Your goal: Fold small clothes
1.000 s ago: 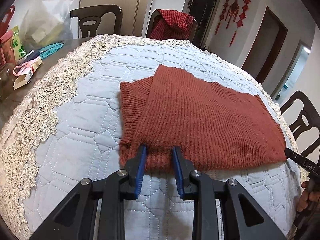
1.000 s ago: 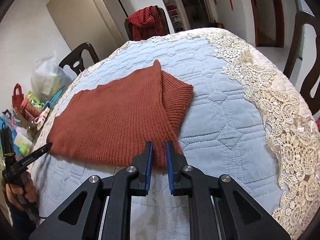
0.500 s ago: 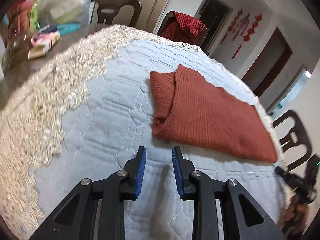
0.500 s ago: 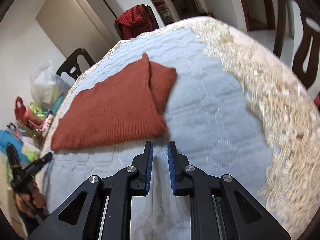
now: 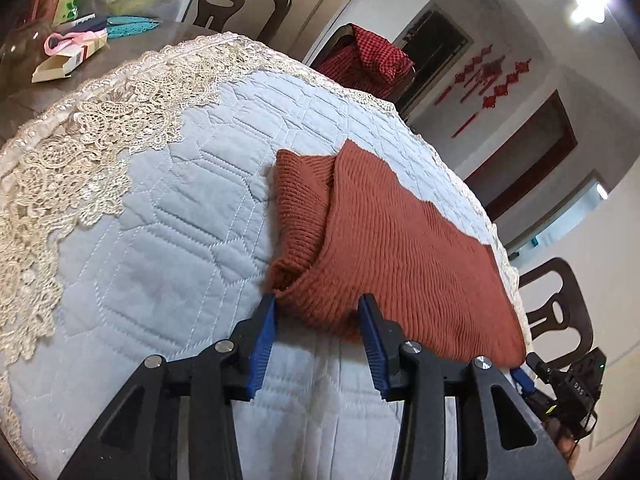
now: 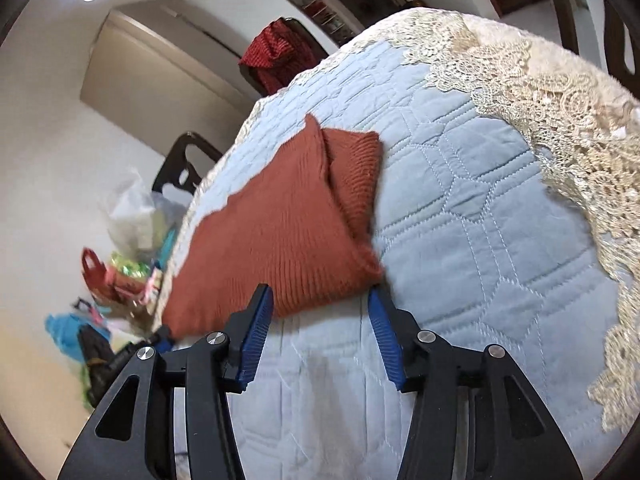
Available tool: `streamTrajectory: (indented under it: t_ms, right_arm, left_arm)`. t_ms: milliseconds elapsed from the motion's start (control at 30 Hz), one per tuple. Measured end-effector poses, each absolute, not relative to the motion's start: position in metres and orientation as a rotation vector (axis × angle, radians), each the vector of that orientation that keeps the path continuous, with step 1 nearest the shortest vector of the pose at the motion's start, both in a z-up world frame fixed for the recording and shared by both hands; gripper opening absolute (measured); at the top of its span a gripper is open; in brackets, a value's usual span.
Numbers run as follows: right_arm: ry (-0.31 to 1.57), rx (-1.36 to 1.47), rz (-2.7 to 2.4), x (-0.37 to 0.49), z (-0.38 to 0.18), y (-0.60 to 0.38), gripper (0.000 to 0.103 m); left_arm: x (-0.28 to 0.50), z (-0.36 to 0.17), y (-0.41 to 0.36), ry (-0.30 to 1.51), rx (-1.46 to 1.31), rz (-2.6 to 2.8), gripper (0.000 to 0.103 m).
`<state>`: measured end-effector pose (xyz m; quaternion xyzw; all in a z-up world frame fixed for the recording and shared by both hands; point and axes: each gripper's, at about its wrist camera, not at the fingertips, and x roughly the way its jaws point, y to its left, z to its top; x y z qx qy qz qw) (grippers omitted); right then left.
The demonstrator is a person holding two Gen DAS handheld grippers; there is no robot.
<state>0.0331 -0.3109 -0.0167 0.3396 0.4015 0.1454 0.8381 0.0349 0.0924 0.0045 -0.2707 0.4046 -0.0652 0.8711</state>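
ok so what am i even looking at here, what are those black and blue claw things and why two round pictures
They are two hand-held grippers, one in each of a person's hands, each with a fisheye camera looking along its fingers. One picture comes from the left gripper, the other from the right gripper. Both stand open at the near corners of a rust-red knitted sweater, partly folded on a quilted blue cloth with a lace border. Nothing is gripped yet.
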Motion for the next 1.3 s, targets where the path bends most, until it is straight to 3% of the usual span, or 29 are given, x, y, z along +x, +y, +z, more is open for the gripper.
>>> streamTrajectory:
  t_ms: [300, 433, 467, 567, 667, 1033, 1300]
  right_arm:
    - [0.837, 0.742, 0.288, 0.050, -0.016, -0.310, 0.050]
    - [0.854, 0.728, 0.257, 0.057, -0.020, -0.309, 0.022]
    - [0.856, 0.736, 0.261, 0.058, -0.022, -0.310, 0.020]
    - [0.859, 0.742, 0.268, 0.059, -0.023, -0.311, 0.017]
    - [0.861, 0.754, 0.280, 0.058, -0.022, -0.313, 0.015]
    - [0.815, 0.731, 0.338, 0.025, 0.008, -0.319, 0.014]
    - [0.875, 0.680, 0.320, -0.025, 0.006, -0.327, 0.014]
  left_arm:
    - [0.050, 0.004, 0.090, 0.829, -0.567, -0.098, 0.044]
    - [0.054, 0.006, 0.083, 0.829, -0.511, -0.072, 0.042]
    - [0.054, 0.006, 0.081, 0.833, -0.490, -0.063, 0.040]
    - [0.057, 0.008, 0.076, 0.847, -0.469, -0.075, 0.029]
    - [0.058, 0.012, 0.076, 0.854, -0.461, -0.087, 0.025]
    - [0.008, 0.033, 0.087, 0.836, -0.490, -0.184, 0.023]
    - [-0.050, 0.010, 0.090, 0.908, -0.500, -0.179, 0.020]
